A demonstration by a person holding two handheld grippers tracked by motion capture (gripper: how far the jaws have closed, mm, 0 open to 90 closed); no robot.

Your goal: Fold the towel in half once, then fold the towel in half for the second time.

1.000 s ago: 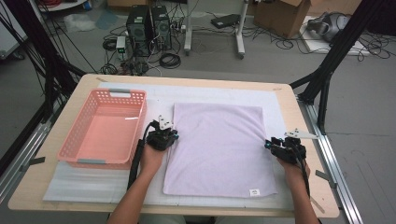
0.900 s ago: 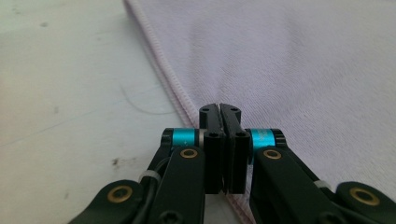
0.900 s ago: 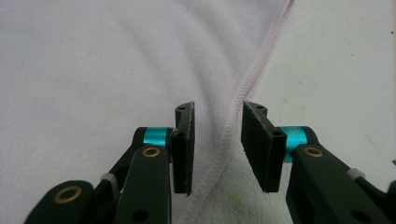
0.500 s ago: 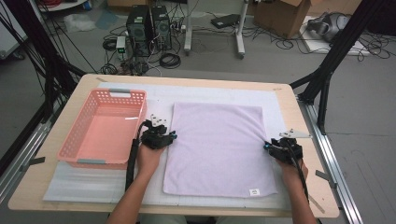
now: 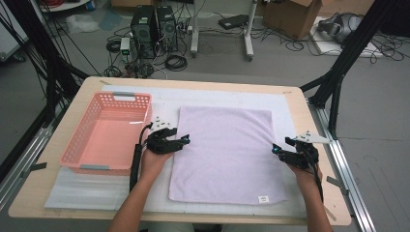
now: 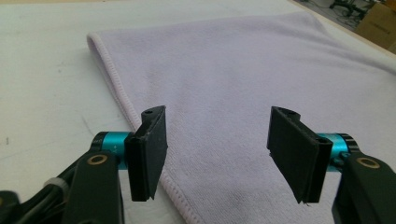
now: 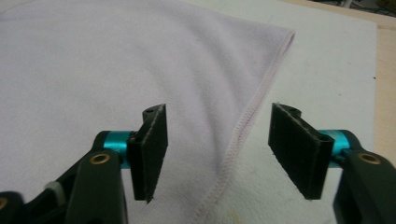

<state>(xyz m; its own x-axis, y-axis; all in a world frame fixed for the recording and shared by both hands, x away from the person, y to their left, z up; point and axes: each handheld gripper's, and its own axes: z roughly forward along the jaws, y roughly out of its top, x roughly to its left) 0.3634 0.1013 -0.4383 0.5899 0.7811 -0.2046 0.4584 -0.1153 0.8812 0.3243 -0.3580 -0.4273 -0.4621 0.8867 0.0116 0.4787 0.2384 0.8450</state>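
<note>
Wooden tabletop (image 5: 300, 104) under a white mat carries a lilac towel (image 5: 225, 154), spread flat at the mat's middle. At the towel's left edge, the left gripper (image 5: 185, 140) has jaws that have just been opening; they now stand apart with nothing clamped, one jaw over the mat beside the hem and the other over the cloth, as the left gripper view shows (image 6: 217, 154). At the towel's right edge, the right gripper (image 5: 274, 150) has likewise just been opening its jaws, which straddle the stitched hem without pressing it (image 7: 217, 154). Both grippers lie low and roughly level, each pointing inward toward the towel's middle. Behind them the forearms run back to the tabletop's near edge, the left one slanting, the right nearly straight. Left of the towel, just past the left gripper, sits a pink basket (image 5: 84, 140).
</note>
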